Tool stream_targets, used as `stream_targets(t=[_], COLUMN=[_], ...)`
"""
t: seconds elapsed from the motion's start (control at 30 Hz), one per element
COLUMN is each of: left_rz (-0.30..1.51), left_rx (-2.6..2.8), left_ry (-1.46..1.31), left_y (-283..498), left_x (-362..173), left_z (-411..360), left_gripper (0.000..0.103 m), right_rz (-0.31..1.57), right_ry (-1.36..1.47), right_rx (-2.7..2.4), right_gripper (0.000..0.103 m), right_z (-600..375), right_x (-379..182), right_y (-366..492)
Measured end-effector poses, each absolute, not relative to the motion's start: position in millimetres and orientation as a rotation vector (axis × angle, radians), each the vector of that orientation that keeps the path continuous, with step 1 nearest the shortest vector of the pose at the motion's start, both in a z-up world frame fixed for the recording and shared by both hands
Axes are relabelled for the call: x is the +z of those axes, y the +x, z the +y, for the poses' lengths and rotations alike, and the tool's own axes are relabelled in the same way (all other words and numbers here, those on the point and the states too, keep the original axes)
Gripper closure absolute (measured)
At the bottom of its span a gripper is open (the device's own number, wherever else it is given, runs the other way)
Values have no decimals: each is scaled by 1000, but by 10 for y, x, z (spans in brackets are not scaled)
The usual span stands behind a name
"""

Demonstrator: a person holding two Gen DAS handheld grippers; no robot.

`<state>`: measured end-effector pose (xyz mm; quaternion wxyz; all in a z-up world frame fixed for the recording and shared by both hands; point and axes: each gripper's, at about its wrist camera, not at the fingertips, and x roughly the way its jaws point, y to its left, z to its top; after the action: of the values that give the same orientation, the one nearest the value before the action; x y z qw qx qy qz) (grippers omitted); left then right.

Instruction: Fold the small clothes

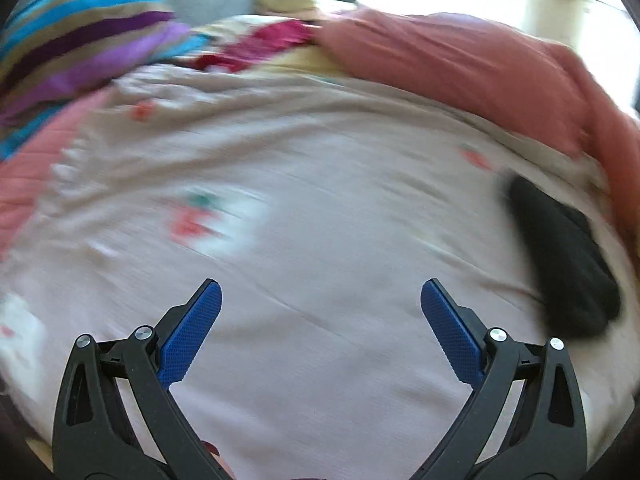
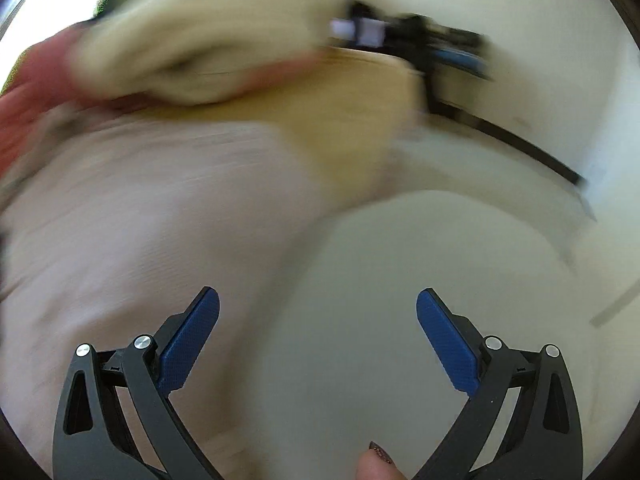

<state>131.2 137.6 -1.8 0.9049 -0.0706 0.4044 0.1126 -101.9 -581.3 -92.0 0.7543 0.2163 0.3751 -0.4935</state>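
Both views are blurred by motion. My left gripper is open above a pale pink bedsheet with small red flower prints, with nothing between its blue pads. A folded dark garment lies on the sheet at the right. My right gripper is open too and holds nothing; it hangs over the sheet's edge, with pale floor under its right finger. A cream cloth heap lies far ahead on the left.
A striped purple, blue and tan cloth sits at the far left. A salmon blanket runs along the back right. Magenta cloth lies between them. A black frame with a cable stands beyond the bed. A fingertip shows at the bottom.
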Motion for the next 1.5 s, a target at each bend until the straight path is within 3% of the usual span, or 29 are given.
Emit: stream_targets(t=[0.13, 0.2, 0.5, 0.63, 1.5], left_rz=[837, 847, 905, 839, 888], left_rx=[418, 502, 752, 728, 760], left_ry=[-157, -185, -349, -435, -369], left_y=[1635, 1757, 1798, 1652, 1736], left_x=[34, 2, -555, -705, -702], left_z=[2270, 2709, 4332, 4483, 4394], left_gripper=[9, 9, 9, 8, 8], right_rz=[887, 801, 800, 799, 799], right_ry=[638, 645, 645, 645, 645], right_rx=[-1182, -1190, -1190, -1190, -1190], right_gripper=[4, 4, 4, 4, 4], right_z=[-6468, -6464, -6386, -6409, -6420], right_x=[-1264, -1281, -1287, -1305, -1297], right_y=[-1209, -1264, -1292, -1335, -1330])
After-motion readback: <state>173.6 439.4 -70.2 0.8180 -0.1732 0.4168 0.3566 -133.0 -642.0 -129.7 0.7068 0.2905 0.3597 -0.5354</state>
